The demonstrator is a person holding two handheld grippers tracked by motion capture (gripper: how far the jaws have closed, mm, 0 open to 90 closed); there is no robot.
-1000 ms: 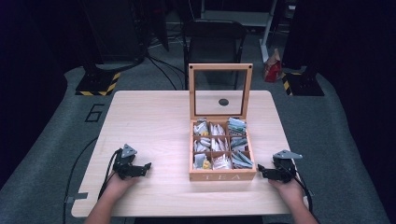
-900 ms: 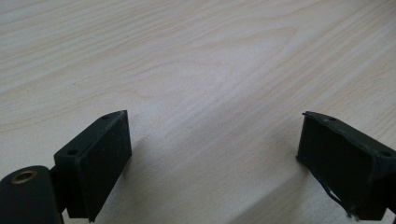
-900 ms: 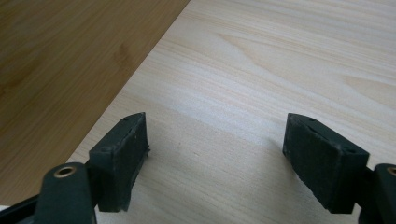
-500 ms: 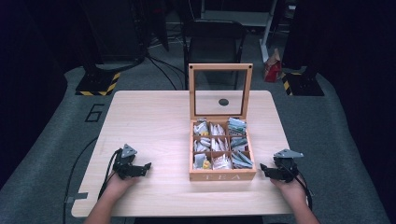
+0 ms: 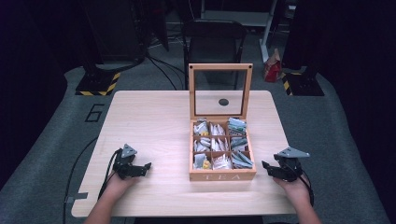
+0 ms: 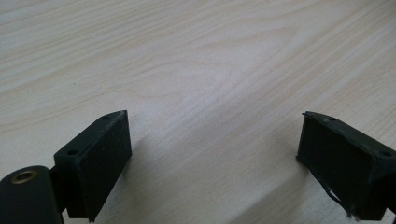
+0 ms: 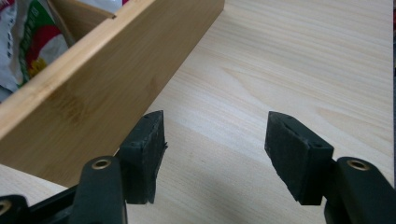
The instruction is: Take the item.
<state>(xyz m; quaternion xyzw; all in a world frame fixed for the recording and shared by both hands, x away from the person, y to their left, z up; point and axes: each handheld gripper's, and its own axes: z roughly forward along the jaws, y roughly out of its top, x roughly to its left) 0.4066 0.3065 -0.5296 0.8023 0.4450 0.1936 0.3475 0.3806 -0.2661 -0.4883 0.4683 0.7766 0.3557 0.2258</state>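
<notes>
- High view: tea box (image 5: 222, 176) sits on table (image 5: 149, 121), lid (image 5: 220, 91) standing upright at box's back edge, "TEA" on front wall.
- Box compartments packed with tea bags (image 5: 219, 148).
- Right gripper (image 5: 276, 169) held in right hand (image 5: 295, 188) just right of box's front corner, apart from it, pointing at box.
- Right jaws apart, nothing between them; they have just been closing.
- Right gripper view: box side wall (image 7: 93, 88) just left of left pad, not touching; one bag (image 7: 23, 42) visible inside.
- Left gripper (image 5: 142, 169) in left hand (image 5: 116, 185), well left of box, low over table.
- Left gripper view: jaws wide apart, bare wood (image 6: 196, 79) between them, nothing held.
</notes>
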